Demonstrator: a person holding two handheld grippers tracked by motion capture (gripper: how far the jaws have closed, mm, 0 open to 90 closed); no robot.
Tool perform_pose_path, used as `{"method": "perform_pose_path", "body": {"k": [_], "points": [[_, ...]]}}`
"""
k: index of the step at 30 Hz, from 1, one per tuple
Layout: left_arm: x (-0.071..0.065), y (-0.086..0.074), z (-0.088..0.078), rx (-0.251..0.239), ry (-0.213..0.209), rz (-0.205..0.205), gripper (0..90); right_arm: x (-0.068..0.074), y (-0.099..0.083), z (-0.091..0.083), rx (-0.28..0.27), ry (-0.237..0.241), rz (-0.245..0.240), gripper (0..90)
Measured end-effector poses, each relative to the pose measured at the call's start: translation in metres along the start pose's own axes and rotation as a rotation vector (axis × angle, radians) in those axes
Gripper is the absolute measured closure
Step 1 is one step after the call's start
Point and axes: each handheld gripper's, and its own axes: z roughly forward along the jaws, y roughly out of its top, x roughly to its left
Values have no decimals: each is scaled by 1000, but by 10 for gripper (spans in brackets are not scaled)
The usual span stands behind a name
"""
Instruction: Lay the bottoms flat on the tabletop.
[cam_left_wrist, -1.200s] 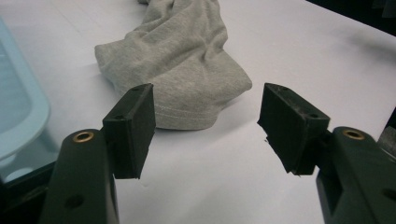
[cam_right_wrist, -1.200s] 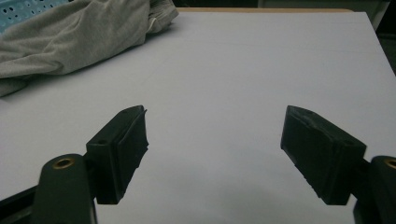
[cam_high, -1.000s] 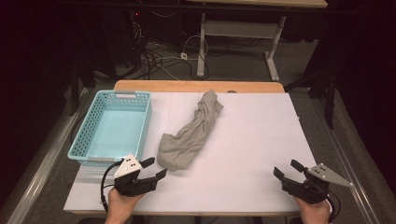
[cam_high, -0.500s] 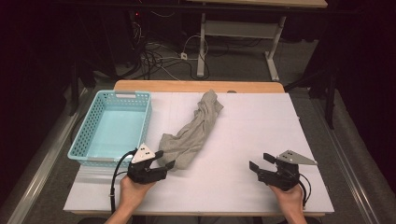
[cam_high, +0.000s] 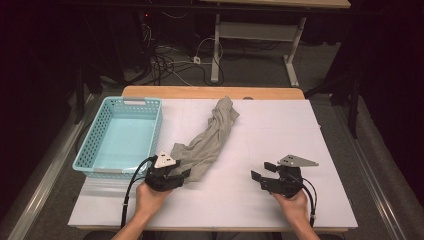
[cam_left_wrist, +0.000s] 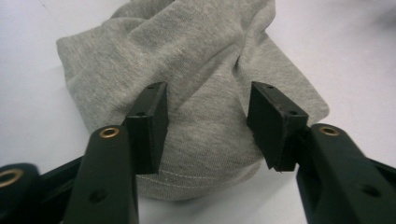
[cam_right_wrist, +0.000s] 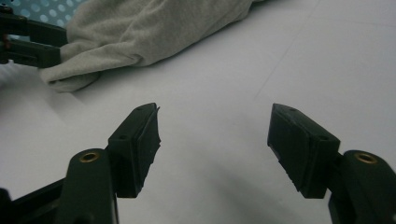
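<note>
A crumpled grey cloth lies slantwise on the white table top, from the far middle down to the near left. My left gripper is at the cloth's near end. In the left gripper view the cloth lies between and under the two black pads; the jaws have just been closing, and a gap still shows on each side. My right gripper is low over bare table to the right of the cloth. Its jaws have just closed a little, stay open, and hold nothing. The cloth's end lies ahead of them.
A turquoise plastic basket, empty, stands at the left of the table beside the cloth. The table's near edge runs just behind both hands. A wooden strip borders the far edge. Cables and desk legs lie on the floor beyond.
Both hands have moved inward. The left gripper slid right to the cloth's near end and its jaws narrowed. The right gripper moved left across bare table towards the cloth.
</note>
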Motion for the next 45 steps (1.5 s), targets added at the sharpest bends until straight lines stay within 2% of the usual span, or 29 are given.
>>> {"method": "perform_pose_path", "body": {"k": [3, 7, 8, 13, 18, 21, 25, 28, 30, 33, 35, 39, 43, 45], "points": [[0, 0, 5, 32, -10, -6, 598, 2, 1, 4, 23, 25, 17, 358], [1, 1, 5, 53, -38, 0, 774, 6, 2, 8, 46, 32, -1, 420], [1, 2, 5, 56, -46, -3, 794, 7, 2, 9, 55, 37, -5, 440], [-5, 6, 0, 43, -120, -6, 819, 10, 2, 18, 94, 58, -25, 507], [-29, 11, -2, 13, -220, 24, 819, 15, 4, 20, 95, 86, -32, 538], [-46, 13, 2, 24, -245, 74, 817, 19, 4, 23, 108, 101, -32, 546], [-53, 14, 7, 33, -263, 87, 805, 24, 6, 30, 126, 117, -27, 548], [-52, 16, 2, -6, -259, 67, 697, 29, 8, 36, 138, 135, -25, 545], [-51, 18, -7, -44, -236, 55, 630, 32, 10, 41, 149, 157, -29, 535], [-45, 19, -18, -84, -156, 57, 551, 40, 12, 46, 161, 179, -44, 524], [-38, 19, -20, -94, -106, 45, 502, 45, 13, 50, 169, 184, -55, 515], [-21, 17, -17, -72, -18, 18, 439, 51, 13, 59, 197, 179, -68, 499], [-6, 13, -10, -39, -10, -35, 423, 53, 13, 66, 221, 173, -82, 493], [-3, 12, -5, -21, -11, -47, 420, 55, 11, 70, 244, 181, -91, 548]]}}
